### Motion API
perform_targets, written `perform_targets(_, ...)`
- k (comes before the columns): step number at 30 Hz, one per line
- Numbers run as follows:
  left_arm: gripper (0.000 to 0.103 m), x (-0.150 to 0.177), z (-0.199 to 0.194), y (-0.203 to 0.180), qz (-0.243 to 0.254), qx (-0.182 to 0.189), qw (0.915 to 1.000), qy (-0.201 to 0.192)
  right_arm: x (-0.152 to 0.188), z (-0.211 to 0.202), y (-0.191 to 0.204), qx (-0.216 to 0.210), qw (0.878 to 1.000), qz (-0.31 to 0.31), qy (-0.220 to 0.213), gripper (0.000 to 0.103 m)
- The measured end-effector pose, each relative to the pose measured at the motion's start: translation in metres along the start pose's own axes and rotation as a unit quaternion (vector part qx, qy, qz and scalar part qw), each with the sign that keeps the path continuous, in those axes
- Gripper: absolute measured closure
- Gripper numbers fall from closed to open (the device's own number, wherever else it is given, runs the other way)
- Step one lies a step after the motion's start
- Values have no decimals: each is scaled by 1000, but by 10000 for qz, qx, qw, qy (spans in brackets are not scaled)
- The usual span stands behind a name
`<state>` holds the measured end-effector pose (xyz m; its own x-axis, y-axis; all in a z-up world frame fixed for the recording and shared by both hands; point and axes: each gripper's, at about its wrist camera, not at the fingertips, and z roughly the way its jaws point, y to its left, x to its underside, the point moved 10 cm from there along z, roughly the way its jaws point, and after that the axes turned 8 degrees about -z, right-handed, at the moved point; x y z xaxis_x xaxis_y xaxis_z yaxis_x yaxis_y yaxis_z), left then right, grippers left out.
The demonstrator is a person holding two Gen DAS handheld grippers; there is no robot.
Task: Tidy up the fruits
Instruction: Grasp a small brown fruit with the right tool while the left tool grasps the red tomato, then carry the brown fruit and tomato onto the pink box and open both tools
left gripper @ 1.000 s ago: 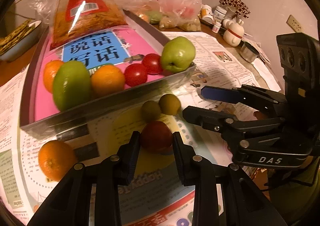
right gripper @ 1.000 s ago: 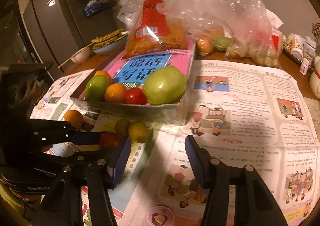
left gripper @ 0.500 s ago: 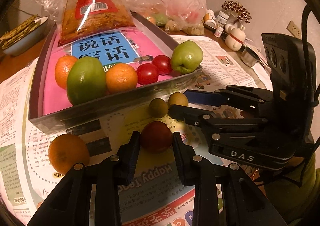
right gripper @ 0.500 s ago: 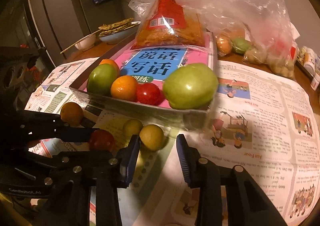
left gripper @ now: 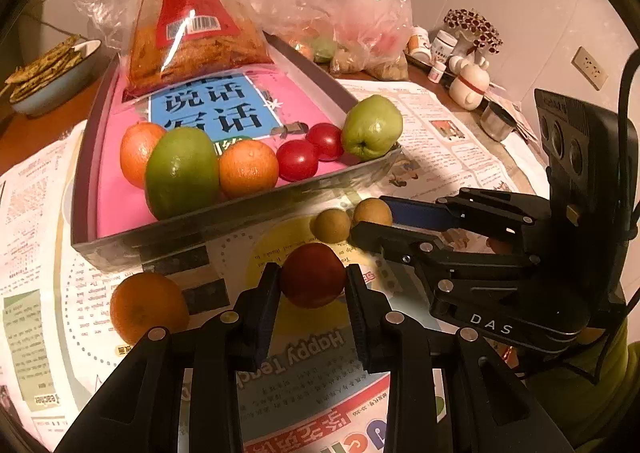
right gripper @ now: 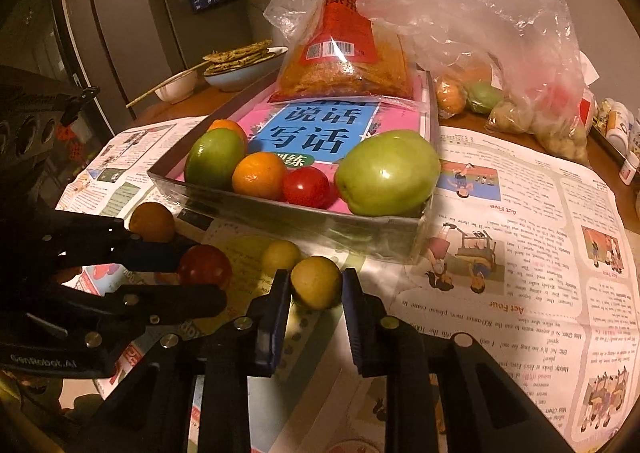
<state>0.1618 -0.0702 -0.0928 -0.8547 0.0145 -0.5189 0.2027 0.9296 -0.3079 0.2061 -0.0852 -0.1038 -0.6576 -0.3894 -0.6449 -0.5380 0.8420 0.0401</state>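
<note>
On the newspaper-covered desk [right gripper: 520, 221], just before the shallow grey tray [right gripper: 320, 219] of fruit, the right gripper [right gripper: 316, 287] has just closed its fingers onto a small yellow-green round fruit [right gripper: 316, 281]; the left gripper [left gripper: 313, 285] stays clamped on a round red tomato [left gripper: 313, 273], so both look ready to lift trayward.

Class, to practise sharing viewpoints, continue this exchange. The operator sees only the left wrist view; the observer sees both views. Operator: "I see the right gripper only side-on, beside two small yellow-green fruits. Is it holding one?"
Observer: Yes. From the right wrist view, the right gripper has just been closing, and its pads now press both sides of the nearer small yellow fruit.
Operator: My view cuts off past the blue bowl of flatbreads. Does anything stand beside it?
Observer: Yes. A white bowl stands next to the blue bowl, with a long stick resting across it.
</note>
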Motion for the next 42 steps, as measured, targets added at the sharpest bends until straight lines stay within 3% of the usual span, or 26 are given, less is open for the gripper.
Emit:
perform_targets(20, 69, -19, -42, 19, -237, -234, 9982, -490, -18, -35, 11, 65, 9991, -10, -421, 77)
perform_targets(42, 69, -33, -60, 54, -618, -485, 9939, -780, -40, -45, 17, 81, 9977, -84, -672, 77)
